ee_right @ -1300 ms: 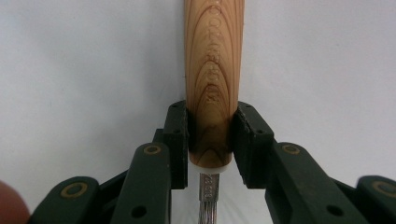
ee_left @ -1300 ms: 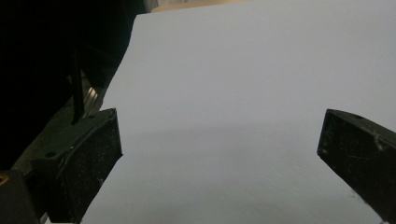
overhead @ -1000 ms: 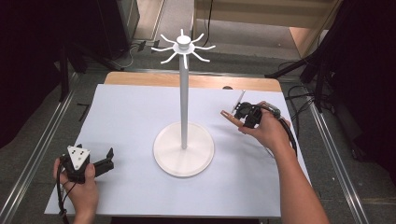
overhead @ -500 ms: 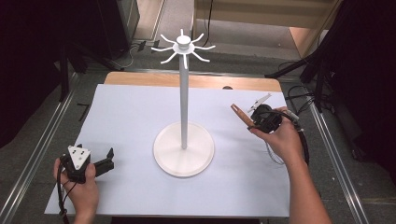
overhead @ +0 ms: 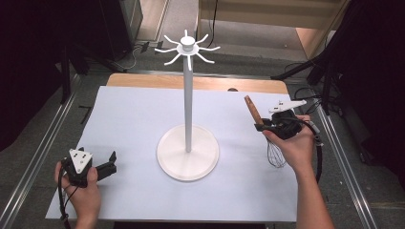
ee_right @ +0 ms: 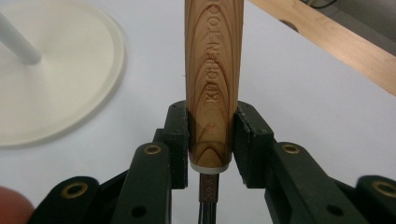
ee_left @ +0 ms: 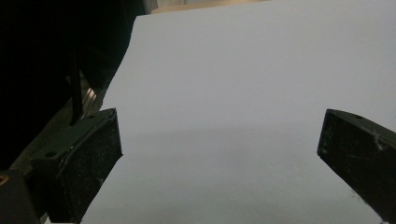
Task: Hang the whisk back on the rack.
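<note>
Wooden-handled whisk (overhead: 260, 125) clamped in right gripper (ee_right: 211, 135) jaws, raised right of the white hook stand (overhead: 187, 95) — not yet hung; left gripper (overhead: 106, 167) jaws agape, idle on tabletop (overhead: 133, 114).

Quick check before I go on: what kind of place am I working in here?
Probably a lab recording rig, not a kitchen: a paper-covered table, metal rails beside it, dark curtains around, cables on the floor.

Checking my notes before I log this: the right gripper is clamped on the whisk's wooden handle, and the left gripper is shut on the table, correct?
Not quite. The left gripper is open: the left gripper view shows its jaws wide apart over the white table with nothing between them. The right gripper is indeed clamped on the whisk's wooden handle.
</note>
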`<act>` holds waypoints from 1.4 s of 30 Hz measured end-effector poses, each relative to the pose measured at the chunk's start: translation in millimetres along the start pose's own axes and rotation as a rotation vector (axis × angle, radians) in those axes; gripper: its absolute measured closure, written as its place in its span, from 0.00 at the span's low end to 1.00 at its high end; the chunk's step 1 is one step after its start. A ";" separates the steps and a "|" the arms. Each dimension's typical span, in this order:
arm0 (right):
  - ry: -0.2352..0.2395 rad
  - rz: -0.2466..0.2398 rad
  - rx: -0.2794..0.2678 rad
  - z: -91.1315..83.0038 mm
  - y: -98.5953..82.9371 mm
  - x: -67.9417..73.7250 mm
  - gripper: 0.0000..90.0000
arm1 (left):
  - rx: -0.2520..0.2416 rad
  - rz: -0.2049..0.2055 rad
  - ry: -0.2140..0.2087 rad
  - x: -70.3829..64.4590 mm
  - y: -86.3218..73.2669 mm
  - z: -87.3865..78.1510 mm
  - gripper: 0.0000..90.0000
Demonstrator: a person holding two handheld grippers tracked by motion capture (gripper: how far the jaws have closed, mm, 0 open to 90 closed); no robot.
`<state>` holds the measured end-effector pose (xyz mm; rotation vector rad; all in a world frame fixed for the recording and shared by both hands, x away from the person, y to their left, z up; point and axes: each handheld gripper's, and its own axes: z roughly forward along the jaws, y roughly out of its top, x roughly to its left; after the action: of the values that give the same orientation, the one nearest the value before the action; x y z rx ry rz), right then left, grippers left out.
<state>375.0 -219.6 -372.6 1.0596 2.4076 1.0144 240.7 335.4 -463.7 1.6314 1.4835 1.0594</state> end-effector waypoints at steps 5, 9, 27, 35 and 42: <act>0.019 0.040 -0.084 -4.8 -6.0 -1.5 0.79 | -0.003 0.002 0.000 -0.1 0.0 0.1 0.00; 0.025 0.066 -0.148 -10.8 -9.1 -1.6 0.79 | -0.002 0.002 0.000 -0.2 0.0 0.1 0.00; 0.070 0.117 -0.451 -31.2 -11.0 14.8 0.79 | -0.002 0.001 0.003 -0.6 -0.1 0.1 0.00; 0.074 0.108 -0.531 -38.0 -7.3 27.5 0.79 | -0.008 0.001 0.003 -0.3 -0.3 -0.6 0.00; 0.093 0.079 -0.565 -40.0 -0.2 42.9 0.79 | -0.006 0.000 0.004 -0.6 -0.2 -0.3 0.00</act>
<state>324.7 -207.2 -345.2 0.9126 1.9578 1.6688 240.3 334.9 -463.8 1.6263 1.4816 1.0669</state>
